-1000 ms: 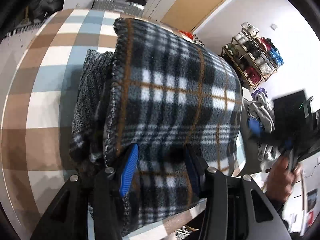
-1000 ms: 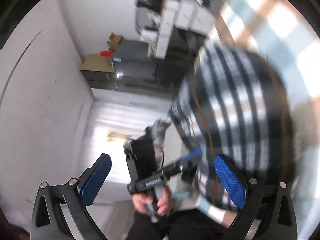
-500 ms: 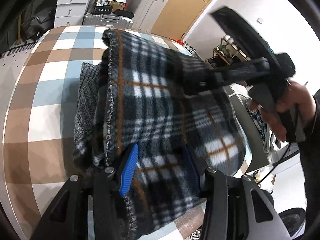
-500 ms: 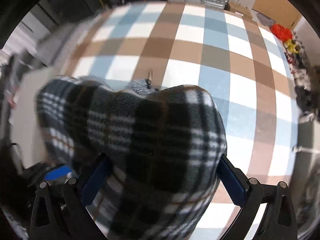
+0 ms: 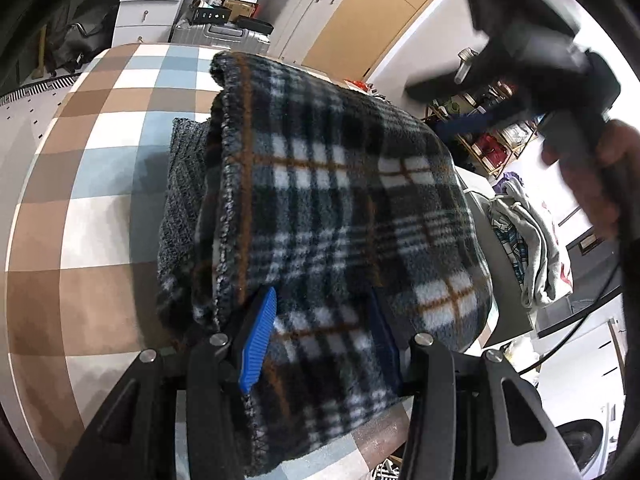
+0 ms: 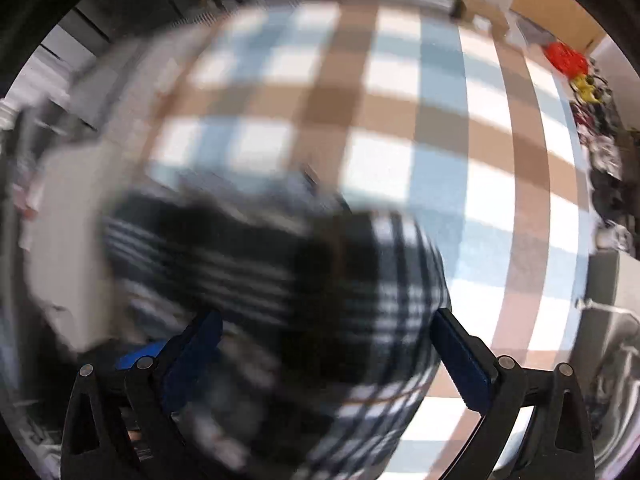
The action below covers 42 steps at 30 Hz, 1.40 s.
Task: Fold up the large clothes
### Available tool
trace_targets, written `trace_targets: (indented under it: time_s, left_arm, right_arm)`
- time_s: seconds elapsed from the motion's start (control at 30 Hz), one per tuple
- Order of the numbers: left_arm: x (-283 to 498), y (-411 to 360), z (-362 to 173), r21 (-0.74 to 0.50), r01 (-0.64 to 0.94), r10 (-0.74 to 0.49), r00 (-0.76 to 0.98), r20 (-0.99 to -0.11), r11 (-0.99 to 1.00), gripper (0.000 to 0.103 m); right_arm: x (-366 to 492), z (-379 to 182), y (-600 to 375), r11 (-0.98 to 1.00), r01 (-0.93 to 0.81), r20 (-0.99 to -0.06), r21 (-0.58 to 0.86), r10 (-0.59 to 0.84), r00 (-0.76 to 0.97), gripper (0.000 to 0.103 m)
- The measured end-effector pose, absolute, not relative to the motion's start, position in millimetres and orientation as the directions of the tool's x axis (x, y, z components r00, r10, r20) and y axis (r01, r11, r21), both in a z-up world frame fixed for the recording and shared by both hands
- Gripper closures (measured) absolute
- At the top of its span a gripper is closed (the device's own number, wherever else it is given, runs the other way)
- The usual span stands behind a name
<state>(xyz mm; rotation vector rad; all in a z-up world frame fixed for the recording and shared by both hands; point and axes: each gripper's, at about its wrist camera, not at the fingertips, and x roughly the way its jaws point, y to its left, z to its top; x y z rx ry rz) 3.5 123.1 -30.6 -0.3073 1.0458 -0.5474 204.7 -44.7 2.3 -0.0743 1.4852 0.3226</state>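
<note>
The folded plaid fleece garment lay on the checked desk, near the desk's near edge, with a grey knit layer showing beneath it on the left side. The left gripper was clenched on the garment's near edge: both blue pads pressed into the fleece, the bundle extending directly forward from the fingers. The garment's long axis ran away from this gripper, toward the far side of the desk.

The right gripper was released, its fingers spread wide above the same garment; this view was motion-blurred, so contact with the fabric could not be confirmed. In the left wrist view the right gripper appeared raised beyond the garment's right edge.

The left gripper was therefore the nearer and the holding unit. The next fold or placement probably depended on it.
</note>
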Motion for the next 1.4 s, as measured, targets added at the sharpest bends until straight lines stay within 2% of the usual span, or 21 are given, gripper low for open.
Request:
trace_targets:
  time_s: [0.1,0.2,0.33,0.43,0.57,0.7,0.87,1.0,1.07,1.17,1.3,1.4]
  left_arm:
    - [3,122,-30,-0.489,0.273,-0.561,0.388,-0.732,0.828,0.062]
    - [-1,123,-31,-0.487,0.271,-0.557,0.391,-0.732,0.830,0.062]
    - [3,124,-32,-0.458,0.271,-0.532,0.405,-0.743,0.846,0.062]
    - [5,126,-34,-0.449,0.269,-0.524,0.407,-0.748,0.852,0.062]
    - [7,125,-34,-0.442,0.264,-0.515,0.409,-0.753,0.857,0.062]
    - [6,130,-34,-0.445,0.246,-0.508,0.417,-0.753,0.861,0.062]
    - [4,133,-36,-0.474,0.240,-0.531,0.396,-0.749,0.847,0.062]
    - [2,127,-33,-0.437,0.255,-0.505,0.403,-0.763,0.863,0.062]
    - [1,126,-33,-0.429,0.252,-0.498,0.405,-0.767,0.867,0.062]
    - [2,126,-32,-0.437,0.240,-0.499,0.404,-0.767,0.867,0.062]
    - [4,129,-33,-0.452,0.230,-0.507,0.402,-0.762,0.862,0.062]
    - [3,127,-34,-0.442,0.231,-0.499,0.402,-0.768,0.867,0.062]
  right_arm:
    - [201,26,-24,0.916,-0.304,-0.959,0.261,0.282,0.027,0.000]
    - [200,16,2,0.892,-0.301,-0.940,0.337,0.336,-0.059,0.000]
    - [212,-27,20,0.936,-0.258,-0.970,0.241,0.221,-0.105,0.000]
    - [222,-46,25,0.947,-0.238,-0.973,0.217,0.192,-0.127,0.000]
    - [227,-68,44,0.940,-0.316,-0.985,0.125,0.078,-0.157,0.000]
    - [224,-79,65,0.913,-0.407,-0.993,0.032,-0.017,-0.116,0.000]
    - [216,-64,58,0.914,-0.403,-0.998,0.056,0.041,-0.044,0.000]
    - [197,-1,21,0.876,-0.436,-0.976,0.207,0.215,-0.030,0.000]
    - [179,22,5,0.851,-0.498,-0.981,0.165,0.194,0.007,0.000]
    - [144,24,-7,0.798,-0.589,-0.991,0.125,0.122,-0.045,0.000]
    - [107,-17,-12,0.749,-0.656,-0.992,0.097,0.018,-0.127,0.000]
    - [96,-50,-13,0.751,-0.657,-0.992,0.063,-0.025,-0.124,0.000]
